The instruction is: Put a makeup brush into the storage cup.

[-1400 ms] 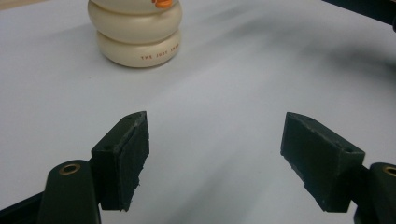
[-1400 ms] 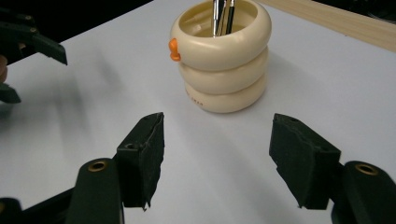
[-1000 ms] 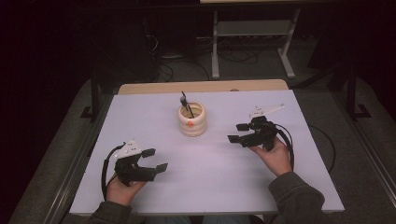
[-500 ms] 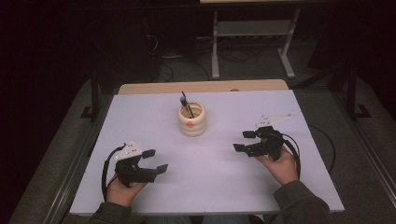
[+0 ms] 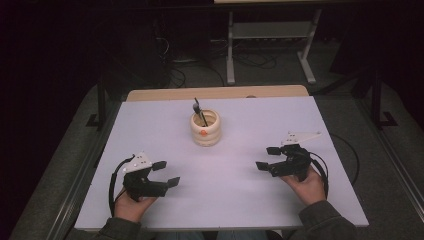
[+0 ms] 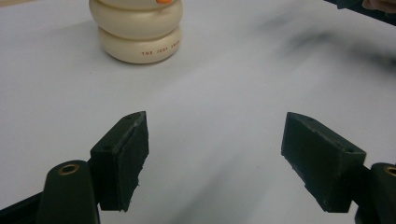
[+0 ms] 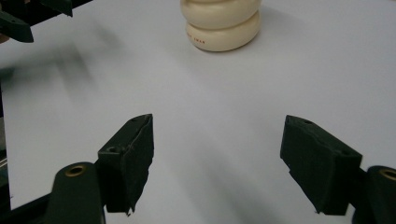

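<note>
White table under dim light, dark floor beyond
Near left, the left gripper gapes empty; near right, the right gripper has just been widening, nothing between its jaws; farther, centred, the cream holder keeps a pen upright

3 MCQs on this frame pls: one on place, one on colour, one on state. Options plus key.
1. Where does the ribbed holder stand?
A. on the table's far middle
B. beside the left gripper
C. on the floor

2. What colour is the dot on the holder's front?
A. blue
B. orange
C. green

3. How do the right gripper's jaws stand?
A. shut on the holder
B. shut on nothing
C. open, nothing between them

Key: 1 A, it sits toward the far edge of the table, between both hands. 2 B, the orange dot shows below the rim. 3 C, they have just been opening over bare tabletop.
</note>
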